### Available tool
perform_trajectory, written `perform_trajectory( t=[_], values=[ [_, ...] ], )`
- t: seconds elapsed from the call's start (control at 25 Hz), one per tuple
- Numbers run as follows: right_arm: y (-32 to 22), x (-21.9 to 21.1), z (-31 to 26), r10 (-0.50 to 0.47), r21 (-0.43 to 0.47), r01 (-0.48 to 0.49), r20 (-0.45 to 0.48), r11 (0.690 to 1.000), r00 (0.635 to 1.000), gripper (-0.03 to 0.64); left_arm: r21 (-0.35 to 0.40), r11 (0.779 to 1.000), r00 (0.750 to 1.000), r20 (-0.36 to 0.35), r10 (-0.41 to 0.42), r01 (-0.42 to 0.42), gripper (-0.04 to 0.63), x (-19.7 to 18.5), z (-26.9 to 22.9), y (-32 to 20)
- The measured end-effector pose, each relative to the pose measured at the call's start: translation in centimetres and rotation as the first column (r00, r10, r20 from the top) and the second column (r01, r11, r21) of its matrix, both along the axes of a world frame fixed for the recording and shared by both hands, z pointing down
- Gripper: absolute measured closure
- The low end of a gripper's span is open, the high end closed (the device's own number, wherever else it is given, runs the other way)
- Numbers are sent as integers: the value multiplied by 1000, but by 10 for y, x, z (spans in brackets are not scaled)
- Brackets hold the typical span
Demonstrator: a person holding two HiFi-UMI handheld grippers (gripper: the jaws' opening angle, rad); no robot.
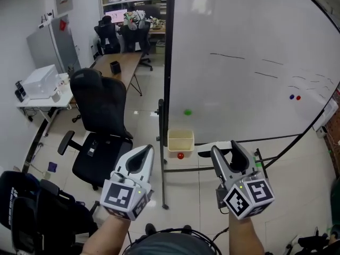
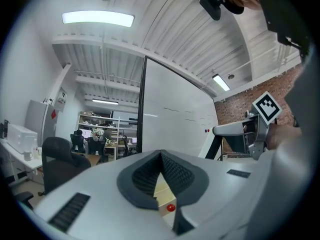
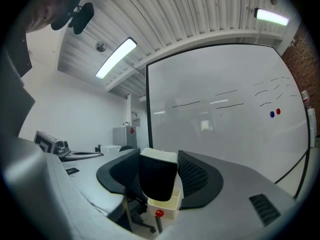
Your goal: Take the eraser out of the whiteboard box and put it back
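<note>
Two jaws of the right gripper (image 3: 159, 154) stand wide apart in the right gripper view, clamped on the eraser (image 3: 157, 179), whose black felt body fills the gap between the pads under a white top. It is carried in the air, directly above the open cream box (image 3: 170, 207), apart from it; a red magnet (image 3: 159, 213) sits just under the box, and the whiteboard (image 3: 225, 119) with a few thin marker strokes fills the background. In the left gripper view, the left gripper (image 2: 161, 154) has its tips together with nothing between them, and the box shows through the narrow slit below the tips. In the head view, both grippers are held level side by side, facing the whiteboard, with the box on its lower frame between and beyond them. A green magnet (image 1: 187, 112) sits on the board above the box, a black office chair (image 1: 101, 110) stands at left on the pale tiled floor (image 1: 202, 195), and a long desk (image 1: 119, 68) lies beyond it.
</note>
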State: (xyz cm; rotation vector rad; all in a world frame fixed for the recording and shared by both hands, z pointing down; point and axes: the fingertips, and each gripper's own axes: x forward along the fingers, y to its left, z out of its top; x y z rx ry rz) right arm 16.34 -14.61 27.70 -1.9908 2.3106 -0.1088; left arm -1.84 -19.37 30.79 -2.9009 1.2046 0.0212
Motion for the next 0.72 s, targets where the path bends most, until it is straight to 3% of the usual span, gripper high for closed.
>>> perform_trajectory(
  t=[0.28, 0.72],
  values=[
    [11, 31, -9, -44, 21, 44, -8, 999, 999, 346, 28, 999, 999, 18, -28, 27, 569, 31, -10, 19],
    [10, 34, -10, -50, 23, 50, -3, 998, 999, 347, 12, 999, 999, 32, -39, 39, 569, 33, -4, 20]
  ],
)
